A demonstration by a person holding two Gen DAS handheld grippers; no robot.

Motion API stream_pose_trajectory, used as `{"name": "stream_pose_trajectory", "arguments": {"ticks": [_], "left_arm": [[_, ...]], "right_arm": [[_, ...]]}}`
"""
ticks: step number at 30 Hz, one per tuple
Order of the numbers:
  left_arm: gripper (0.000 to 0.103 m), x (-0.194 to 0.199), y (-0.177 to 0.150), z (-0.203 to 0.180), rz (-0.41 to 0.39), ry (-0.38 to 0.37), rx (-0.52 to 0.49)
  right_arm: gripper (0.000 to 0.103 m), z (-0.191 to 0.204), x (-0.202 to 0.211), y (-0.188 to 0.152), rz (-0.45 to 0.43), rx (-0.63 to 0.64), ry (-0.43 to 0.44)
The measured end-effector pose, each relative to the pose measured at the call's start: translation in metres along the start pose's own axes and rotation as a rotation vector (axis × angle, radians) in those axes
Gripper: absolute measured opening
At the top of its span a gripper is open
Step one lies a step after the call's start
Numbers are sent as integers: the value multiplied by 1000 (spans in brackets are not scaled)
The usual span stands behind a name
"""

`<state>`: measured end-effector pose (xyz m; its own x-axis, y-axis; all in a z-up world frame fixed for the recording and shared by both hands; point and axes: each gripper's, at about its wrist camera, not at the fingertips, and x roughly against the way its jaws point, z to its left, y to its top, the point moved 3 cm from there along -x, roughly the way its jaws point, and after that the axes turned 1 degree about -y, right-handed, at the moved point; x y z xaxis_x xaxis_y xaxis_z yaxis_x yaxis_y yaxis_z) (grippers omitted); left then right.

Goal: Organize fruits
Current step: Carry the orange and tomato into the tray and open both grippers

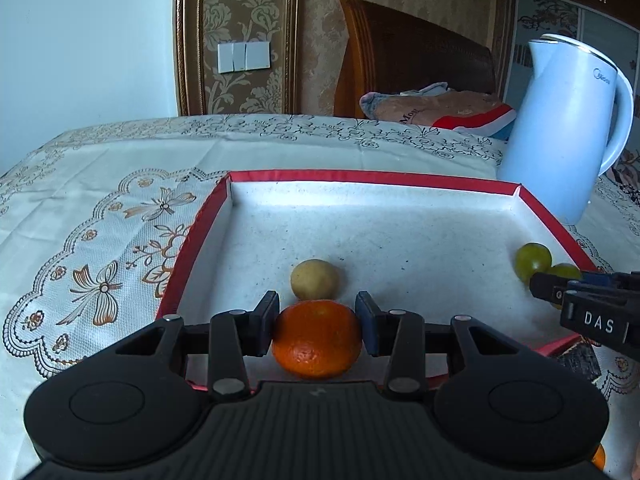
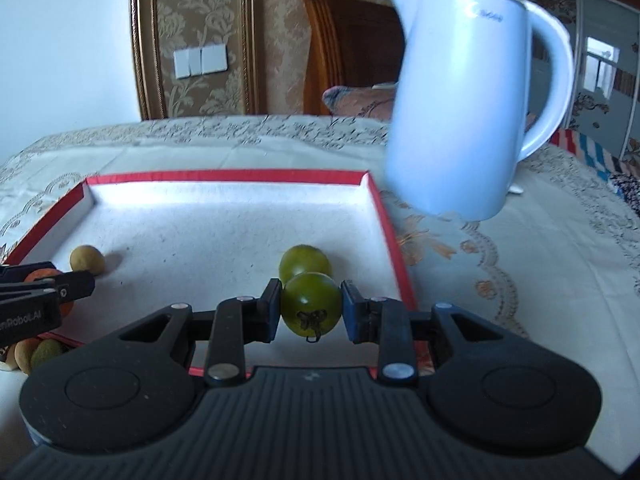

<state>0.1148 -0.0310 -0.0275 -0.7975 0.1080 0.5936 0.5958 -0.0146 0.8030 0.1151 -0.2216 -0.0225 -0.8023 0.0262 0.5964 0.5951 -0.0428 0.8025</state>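
Left gripper: pinching an orange between its two pads, at the near edge of the tray.
Right gripper: clamped on a green tomato, stem end toward the camera, over the tray's right part.
Tray: shallow, red rim, white floor, lying on the tablecloth.
Yellow fruit: a small pale one on the tray floor, just beyond the held orange.
Second green tomato: on the tray floor, right behind the held one; whether they touch cannot be told.
Loose fruit: a few small pieces outside the tray's near-left corner, partly hidden by the left gripper.
Kettle: white, upright, just beyond the tray's far-right corner.
Tablecloth: cream with a floral pattern, covering the table.
Background: a cushion and a wooden headboard behind the table.
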Motion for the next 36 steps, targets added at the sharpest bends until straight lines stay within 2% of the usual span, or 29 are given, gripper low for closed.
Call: {"name": "stream_pose_trajectory", "arguments": {"ticks": [7,24,32,36], "left_arm": [[41,-6,-2,-3,-18,32,-27],[43,-25,8,-3,-58,100,-18],[45,-25,7,1,-47,65,13],[45,-24,6,0,-49,76,5]], "right_arm": [[29,6,-12,-2,17,30,-17],[30,12,-26,4,-41,39,-31],[32,6,-25,1,-35,-11,-20],[32,6,-26,1,-35,-15,-22]]}}
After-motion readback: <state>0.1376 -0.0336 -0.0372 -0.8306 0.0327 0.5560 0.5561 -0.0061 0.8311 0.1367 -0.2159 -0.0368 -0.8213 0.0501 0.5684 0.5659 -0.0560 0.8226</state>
